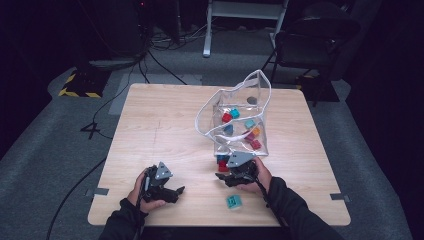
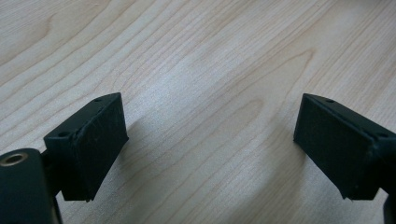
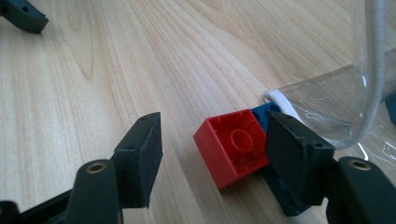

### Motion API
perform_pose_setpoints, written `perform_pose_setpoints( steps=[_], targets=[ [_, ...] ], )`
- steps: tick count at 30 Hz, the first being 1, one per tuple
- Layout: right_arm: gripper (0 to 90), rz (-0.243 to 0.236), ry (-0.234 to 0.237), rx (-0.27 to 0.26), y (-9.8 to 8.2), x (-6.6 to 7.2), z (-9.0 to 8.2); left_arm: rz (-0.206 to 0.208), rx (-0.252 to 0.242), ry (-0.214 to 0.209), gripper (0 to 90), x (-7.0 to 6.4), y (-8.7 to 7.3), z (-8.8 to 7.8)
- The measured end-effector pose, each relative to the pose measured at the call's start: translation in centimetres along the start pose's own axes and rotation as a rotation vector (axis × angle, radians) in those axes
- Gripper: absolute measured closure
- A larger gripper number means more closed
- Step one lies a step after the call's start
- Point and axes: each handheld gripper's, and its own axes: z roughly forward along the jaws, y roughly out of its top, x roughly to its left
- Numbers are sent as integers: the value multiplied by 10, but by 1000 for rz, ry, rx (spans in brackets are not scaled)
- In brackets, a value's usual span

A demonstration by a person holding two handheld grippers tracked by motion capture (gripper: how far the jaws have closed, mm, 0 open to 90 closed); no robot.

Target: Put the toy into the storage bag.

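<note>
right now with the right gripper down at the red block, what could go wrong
1. The right gripper stands open with the red block hard against one jaw; closing may push it aside.
2. A blue block touches the red one and could get dragged along.
3. The clear bag edge lies close; a jaw might snag it.

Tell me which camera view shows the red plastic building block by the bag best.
The right gripper view: the red plastic building block lies close up, hollow underside showing, between the open jaws of the right gripper. In the high view it is a small red speck beside that gripper. The left gripper view looks at bare wooden table.
</note>
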Motion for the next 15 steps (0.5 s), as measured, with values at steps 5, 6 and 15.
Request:
perform_pose_setpoints(
  steps=[5,6,15],
  targets=[
    [380,-4,-9,-1,1,1,3,0,0,0,98,0,0,0],
    [390,-3,-11,-2,1,1,3,0,0,0,98,0,0,0],
    [385,15,-29,-11,1,0,2,0,0,0,98,0,0,0]
  ],
)
